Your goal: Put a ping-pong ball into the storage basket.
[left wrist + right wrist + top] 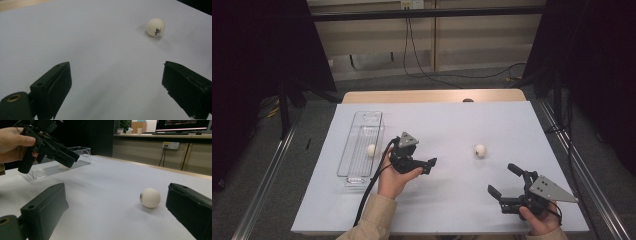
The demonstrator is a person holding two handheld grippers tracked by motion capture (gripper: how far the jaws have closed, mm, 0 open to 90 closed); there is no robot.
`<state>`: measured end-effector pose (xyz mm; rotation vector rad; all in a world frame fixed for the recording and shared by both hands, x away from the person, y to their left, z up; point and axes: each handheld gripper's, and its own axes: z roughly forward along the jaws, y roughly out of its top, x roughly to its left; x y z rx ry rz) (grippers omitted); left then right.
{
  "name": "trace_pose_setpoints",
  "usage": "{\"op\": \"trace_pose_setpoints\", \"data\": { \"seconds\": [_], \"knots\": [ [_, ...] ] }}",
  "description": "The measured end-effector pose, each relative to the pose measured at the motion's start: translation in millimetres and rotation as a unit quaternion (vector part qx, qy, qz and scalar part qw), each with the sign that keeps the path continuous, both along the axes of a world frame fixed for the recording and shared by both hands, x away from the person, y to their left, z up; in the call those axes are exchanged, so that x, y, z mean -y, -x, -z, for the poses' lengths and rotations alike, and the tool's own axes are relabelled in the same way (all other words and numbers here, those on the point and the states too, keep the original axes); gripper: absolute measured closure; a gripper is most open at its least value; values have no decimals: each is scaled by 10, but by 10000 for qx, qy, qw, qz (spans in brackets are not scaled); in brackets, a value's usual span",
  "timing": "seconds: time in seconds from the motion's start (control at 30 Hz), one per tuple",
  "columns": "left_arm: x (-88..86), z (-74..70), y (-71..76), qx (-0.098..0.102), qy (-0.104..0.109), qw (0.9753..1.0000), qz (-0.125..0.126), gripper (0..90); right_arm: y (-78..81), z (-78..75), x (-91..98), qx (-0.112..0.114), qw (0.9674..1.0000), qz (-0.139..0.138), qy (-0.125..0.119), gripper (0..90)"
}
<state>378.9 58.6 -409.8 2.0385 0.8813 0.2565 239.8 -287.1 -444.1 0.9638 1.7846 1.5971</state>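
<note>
Two white, smooth ping-pong balls: one [480,150] lies on the matte white table [452,125], printed mark facing sideways, round with no long axis; the other [371,149] inside a clear plastic tray [354,150]. Left gripper [426,165] and right gripper [504,181] both gape, empty.

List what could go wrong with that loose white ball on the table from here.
1. The ball lies free on the smooth white sheet; a nudge from one jaw could send it rolling, perhaps off the table.
2. Both the left tool and the right tool stand open and face it, so they might collide if both go in.
3. The clear tray is narrow and already holds a ball; a drop could miss or bounce out.
</note>
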Motion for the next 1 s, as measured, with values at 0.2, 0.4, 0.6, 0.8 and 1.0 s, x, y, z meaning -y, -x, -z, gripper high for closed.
{"op": "trace_pose_setpoints", "data": {
  "seconds": [0.2, 0.4, 0.6, 0.8, 1.0],
  "knots": [
    [32, 18, -6, -24, 1, 10000, 10, 91, -4, 2, -1, 0, 10000, -9, 5, 25],
    [67, 26, -11, 17, -4, 10000, 48, 91, -7, 1, -4, 12, 10000, -15, 3, 25],
    [109, 49, -14, -15, -31, 10000, 89, 91, -8, 1, -4, 15, 10000, -27, 12, 25],
    [147, 67, -20, -7, -49, 9999, 114, 91, -10, 1, -9, 13, 10000, -32, 9, 26],
    [180, 77, -21, -5, -58, 9999, 145, 91, -10, 1, -8, 10, 10000, -34, 2, 25]
  ]
}}
